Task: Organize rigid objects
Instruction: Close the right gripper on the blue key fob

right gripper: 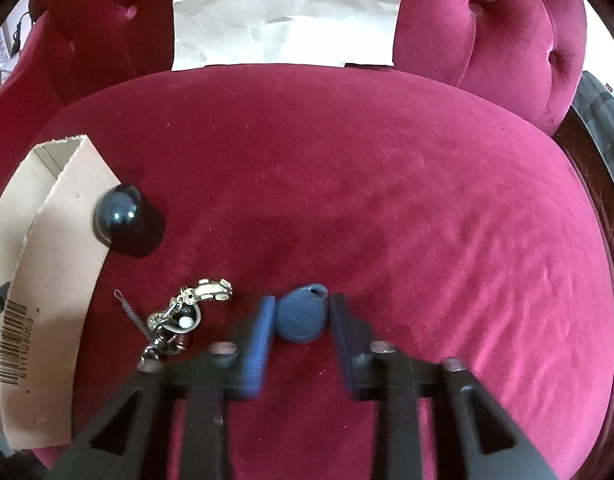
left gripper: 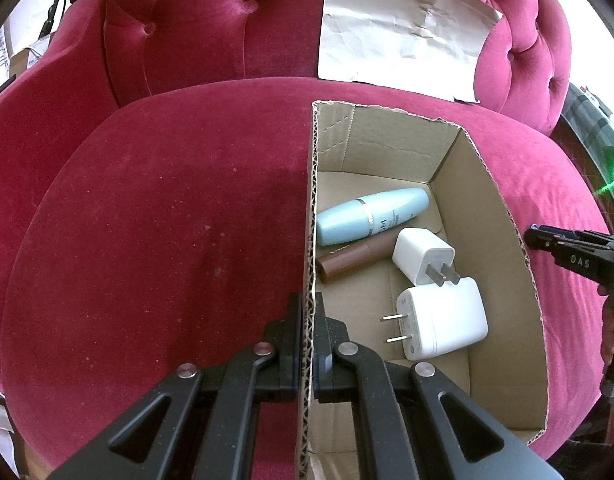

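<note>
**Left claw pinches the box wall; right claw straddles a blue fob**

Left wrist view: the left claw [left gripper: 307, 334] is clamped on the near end of the cardboard box [left gripper: 503, 216] wall, one finger outside, one inside. The box sits on a red velvet seat cushion [left gripper: 167, 220], bare from 9 to 12 o'clock. Inside lie a pale blue bottle [left gripper: 371, 216], a brown tube [left gripper: 355, 258] and two white chargers [left gripper: 423, 260], [left gripper: 447, 324], touching. Crumpled paper [left gripper: 399, 28] leans on the backrest at 1 o'clock.

Right wrist view: the right claw [right gripper: 301, 316] is narrowed around a blue key fob [right gripper: 301, 316] on the cushion; whether the pads press it is unclear. A keychain [right gripper: 183, 316] lies at 9 o'clock, a dark ball [right gripper: 117, 212] beside the box at 10. Open cushion spans 12 to 3
</note>
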`<state>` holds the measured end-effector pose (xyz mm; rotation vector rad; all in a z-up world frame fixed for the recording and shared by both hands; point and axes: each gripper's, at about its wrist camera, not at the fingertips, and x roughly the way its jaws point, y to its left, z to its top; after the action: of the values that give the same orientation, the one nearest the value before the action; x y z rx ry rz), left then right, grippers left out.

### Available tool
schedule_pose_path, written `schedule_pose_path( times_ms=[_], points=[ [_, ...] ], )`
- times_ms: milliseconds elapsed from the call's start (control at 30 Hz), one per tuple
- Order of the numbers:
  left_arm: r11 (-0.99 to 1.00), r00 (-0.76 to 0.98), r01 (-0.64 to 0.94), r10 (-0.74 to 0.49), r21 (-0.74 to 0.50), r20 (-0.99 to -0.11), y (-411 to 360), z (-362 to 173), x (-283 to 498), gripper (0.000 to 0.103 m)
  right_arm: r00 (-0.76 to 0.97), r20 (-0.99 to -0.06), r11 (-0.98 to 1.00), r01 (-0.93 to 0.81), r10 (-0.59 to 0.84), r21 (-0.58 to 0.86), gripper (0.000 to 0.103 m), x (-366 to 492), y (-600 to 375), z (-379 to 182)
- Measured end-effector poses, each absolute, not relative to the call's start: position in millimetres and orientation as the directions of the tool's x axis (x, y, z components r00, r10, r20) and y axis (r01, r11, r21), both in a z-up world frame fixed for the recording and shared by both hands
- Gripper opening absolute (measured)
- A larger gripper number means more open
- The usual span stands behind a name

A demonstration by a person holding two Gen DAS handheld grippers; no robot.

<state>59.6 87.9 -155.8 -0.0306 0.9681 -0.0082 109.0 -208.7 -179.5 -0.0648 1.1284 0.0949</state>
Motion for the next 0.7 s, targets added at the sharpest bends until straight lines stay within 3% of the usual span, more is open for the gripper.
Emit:
schedule_pose_path(
  times_ms=[700],
  points=[
    [0.999, 0.567, -0.007, -0.022, -0.032, -0.823, 88, -155, 59, 0.003, 0.459, -0.888, 0.995, -0.1, 0.041, -0.006, 0.028, 106, -203, -148]
  ],
)
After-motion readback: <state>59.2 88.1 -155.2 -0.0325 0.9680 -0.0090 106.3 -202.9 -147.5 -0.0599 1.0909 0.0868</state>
